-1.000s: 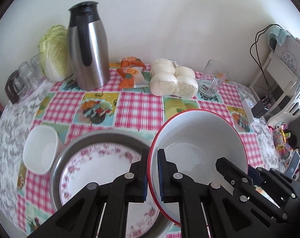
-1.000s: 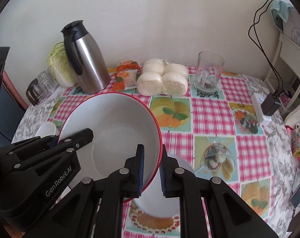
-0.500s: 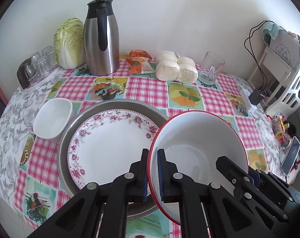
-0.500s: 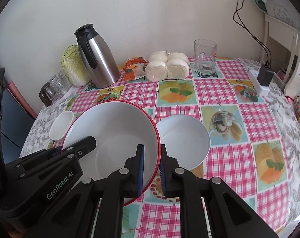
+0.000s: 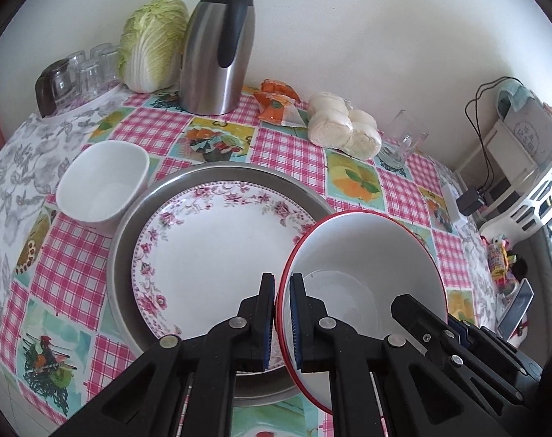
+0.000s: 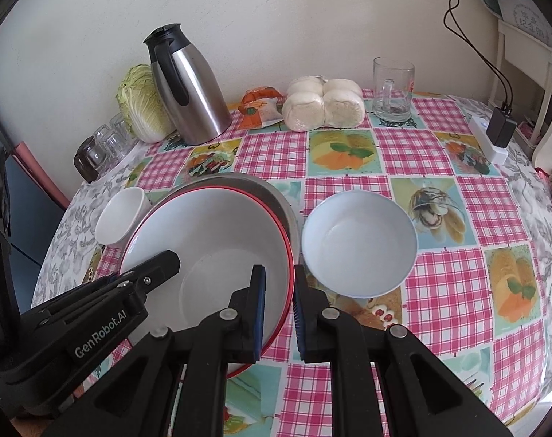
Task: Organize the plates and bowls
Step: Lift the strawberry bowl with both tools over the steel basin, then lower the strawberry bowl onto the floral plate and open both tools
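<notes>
In the left wrist view, the left gripper (image 5: 283,286) was clenched on the near-left rim of a red-rimmed white bowl (image 5: 367,255), one pad inside the wall and one outside. The bowl hung tilted over the right edge of a flowered plate (image 5: 217,251), which lay inside a shallow round metal pan (image 5: 130,218). The right gripper (image 5: 454,331) reached the same bowl's rim from the lower right. A small white bowl (image 5: 101,182), smooth and round-cornered, stood just beside the pan's upper-left edge. Open tablecloth (image 5: 283,149), glossy with pink checks and fruit panels, lay between the pan and the far row: a brushed-steel jug (image 5: 214,54), a cabbage (image 5: 152,58), clear tumblers (image 5: 82,73), an orange packet (image 5: 276,105), wrapped buns (image 5: 341,127) and a glass mug (image 5: 403,142). In the right wrist view, the right gripper (image 6: 279,287) was clenched on the red-rimmed bowl's (image 6: 210,240) right rim, its blue ribbed pads on either side of the thin wall; the left gripper (image 6: 159,266) entered from the left. The pan's grey rim (image 6: 276,193) showed behind the bowl. A pale blue bowl (image 6: 359,244), smooth and round, stood just beside it on the right, close to the outer finger (image 6: 305,291). Past that bowl the cloth (image 6: 458,273) ran bare to the table's curved right edge.
</notes>
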{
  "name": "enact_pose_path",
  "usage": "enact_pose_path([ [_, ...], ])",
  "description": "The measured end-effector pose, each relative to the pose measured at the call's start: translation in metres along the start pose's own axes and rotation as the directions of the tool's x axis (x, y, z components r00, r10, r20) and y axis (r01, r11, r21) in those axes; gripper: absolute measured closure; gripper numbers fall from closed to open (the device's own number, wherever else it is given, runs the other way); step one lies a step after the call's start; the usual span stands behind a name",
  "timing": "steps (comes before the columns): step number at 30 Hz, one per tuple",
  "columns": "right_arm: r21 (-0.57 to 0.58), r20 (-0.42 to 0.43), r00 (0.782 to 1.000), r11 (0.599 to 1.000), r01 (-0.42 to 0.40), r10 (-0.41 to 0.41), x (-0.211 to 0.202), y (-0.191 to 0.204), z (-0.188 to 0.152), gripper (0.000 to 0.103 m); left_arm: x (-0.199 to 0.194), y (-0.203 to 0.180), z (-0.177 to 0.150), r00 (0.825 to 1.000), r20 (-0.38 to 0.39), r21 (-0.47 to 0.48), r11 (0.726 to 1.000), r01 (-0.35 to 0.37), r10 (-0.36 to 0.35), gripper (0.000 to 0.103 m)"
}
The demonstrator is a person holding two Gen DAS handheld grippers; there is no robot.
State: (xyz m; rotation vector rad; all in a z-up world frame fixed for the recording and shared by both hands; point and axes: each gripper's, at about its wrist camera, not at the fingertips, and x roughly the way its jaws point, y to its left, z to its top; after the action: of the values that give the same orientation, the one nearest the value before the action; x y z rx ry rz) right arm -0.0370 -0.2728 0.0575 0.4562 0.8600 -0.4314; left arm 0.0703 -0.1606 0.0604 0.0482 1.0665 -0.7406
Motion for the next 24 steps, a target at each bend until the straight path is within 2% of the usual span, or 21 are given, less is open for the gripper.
enact_pose_path([
  [14, -0.062, -0.050, 0.999, 0.998, 0.002, -0.005, 0.027, 0.042, 0.011, 0.088, 0.005, 0.056, 0.007, 0.999, 0.025, -0.146, 0.988, 0.050, -0.047, 0.093],
  [24, -0.100, -0.089, 0.996, 0.995, 0.015, -0.024, 0.050, 0.056, 0.014, 0.088, 0.019, 0.076, 0.009, 0.999, 0.015, -0.198, 0.979, 0.049, -0.047, 0.093],
])
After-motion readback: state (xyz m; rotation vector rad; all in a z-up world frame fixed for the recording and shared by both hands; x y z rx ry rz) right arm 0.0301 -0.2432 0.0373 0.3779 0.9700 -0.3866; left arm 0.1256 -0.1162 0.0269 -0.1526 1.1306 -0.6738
